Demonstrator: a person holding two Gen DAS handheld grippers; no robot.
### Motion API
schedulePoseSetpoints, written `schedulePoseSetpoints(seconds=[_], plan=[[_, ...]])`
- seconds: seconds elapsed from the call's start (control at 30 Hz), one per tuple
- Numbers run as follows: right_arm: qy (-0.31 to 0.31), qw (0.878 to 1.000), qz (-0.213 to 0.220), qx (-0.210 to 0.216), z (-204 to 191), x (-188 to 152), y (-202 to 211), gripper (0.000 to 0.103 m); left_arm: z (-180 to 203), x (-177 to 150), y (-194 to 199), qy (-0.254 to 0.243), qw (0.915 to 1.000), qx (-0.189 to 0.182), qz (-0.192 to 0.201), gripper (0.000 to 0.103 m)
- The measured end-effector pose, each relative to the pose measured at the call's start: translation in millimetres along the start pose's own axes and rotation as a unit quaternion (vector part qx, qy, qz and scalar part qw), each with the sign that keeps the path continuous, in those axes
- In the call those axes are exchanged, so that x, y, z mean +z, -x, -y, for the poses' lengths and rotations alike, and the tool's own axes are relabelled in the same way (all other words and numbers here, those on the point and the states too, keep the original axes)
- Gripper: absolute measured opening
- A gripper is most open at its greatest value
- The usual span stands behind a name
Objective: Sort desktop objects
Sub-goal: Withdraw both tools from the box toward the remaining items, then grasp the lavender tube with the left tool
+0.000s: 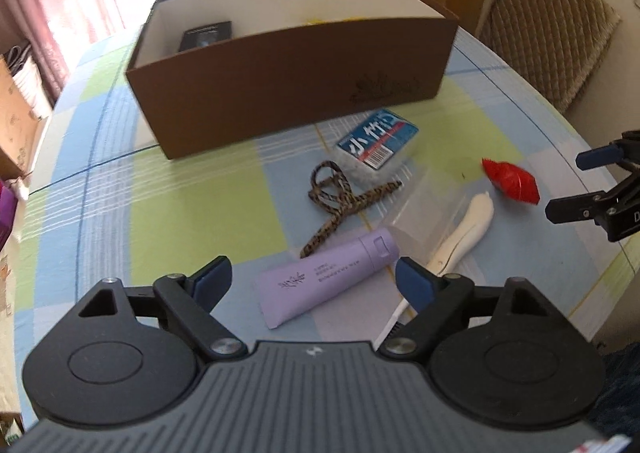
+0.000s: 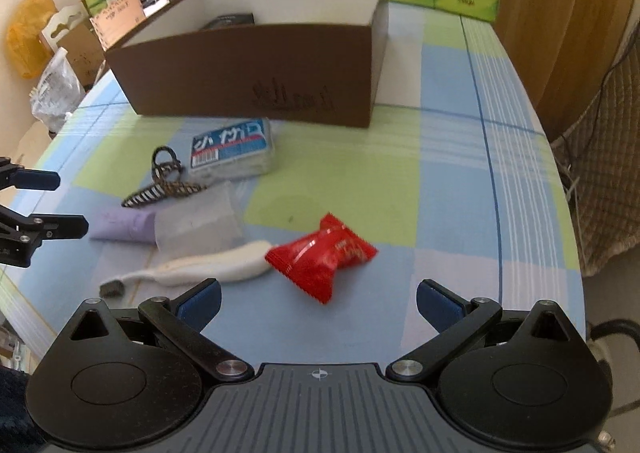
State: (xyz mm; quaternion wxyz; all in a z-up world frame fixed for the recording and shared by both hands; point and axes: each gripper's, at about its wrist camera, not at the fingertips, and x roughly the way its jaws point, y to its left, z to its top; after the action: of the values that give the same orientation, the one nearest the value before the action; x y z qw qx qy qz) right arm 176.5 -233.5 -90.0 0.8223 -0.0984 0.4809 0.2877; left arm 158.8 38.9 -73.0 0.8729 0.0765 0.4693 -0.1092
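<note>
Sorting into the brown box (image 1: 280, 93) at the table's far side looks barely begun: one dark packet visible inside. Best approach, judged: straddle one item squarely, close low, lift clear of neighbours. Left gripper (image 1: 314, 279) hovers, jaws apart, empty, over the lilac tube (image 1: 328, 277). Right gripper (image 2: 318, 303), jaws also apart, faces the red wrapped candy (image 2: 322, 255) just ahead.
</note>
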Motion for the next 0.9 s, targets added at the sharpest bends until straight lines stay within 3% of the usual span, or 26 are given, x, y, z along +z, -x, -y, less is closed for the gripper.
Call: schedulePoseSetpoints(seconds=[0.13,0.53,0.67,0.73,0.9], plan=[[-0.012,1.000,-0.007,-0.003,5,-3,-2,0.101,1,-1,-14,-0.026,0.9996,-0.011,-0.006,0.076],[-0.048,0.998,-0.027,-0.027,18,-11,-4,0.101,-20,5,-63,-0.102,0.9914,-0.071,-0.040,0.073],[-0.059,0.997,-0.029,-0.032,20,-14,-4,0.101,-22,2,-68,-0.107,0.9891,-0.088,-0.050,0.058],[-0.064,0.997,-0.031,-0.034,21,-14,-5,0.101,-22,-1,-65,-0.109,0.9880,-0.099,-0.047,0.041],[-0.067,0.996,-0.036,-0.037,20,-13,-9,0.101,-21,-10,-53,-0.111,0.9845,-0.125,-0.052,0.033]])
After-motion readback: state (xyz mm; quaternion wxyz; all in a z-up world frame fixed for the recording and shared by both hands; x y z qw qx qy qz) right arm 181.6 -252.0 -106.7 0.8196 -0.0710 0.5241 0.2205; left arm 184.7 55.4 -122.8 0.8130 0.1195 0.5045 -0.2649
